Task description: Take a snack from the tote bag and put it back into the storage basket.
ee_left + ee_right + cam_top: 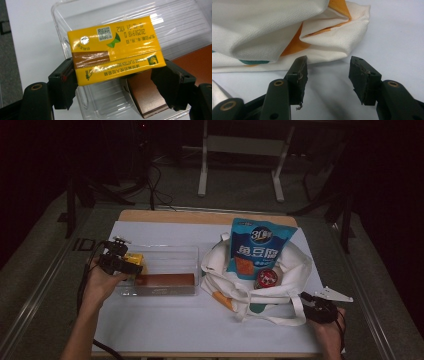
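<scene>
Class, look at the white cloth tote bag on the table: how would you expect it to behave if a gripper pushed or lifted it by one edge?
The tote bag would probably fold rather than slide: its cloth already lies in soft creases. Lifted by one edge it would likely sag, and the blue snack pouch leaning in it may tip.

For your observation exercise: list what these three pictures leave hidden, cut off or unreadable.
- Brown box: left gripper view, partly behind the yellow carton and a jaw.
- Round red item: high view, too small to identify, half sunk in the white tote bag.
- Tote bag's print: right gripper view, folds and the frame edge cut it off.
</scene>
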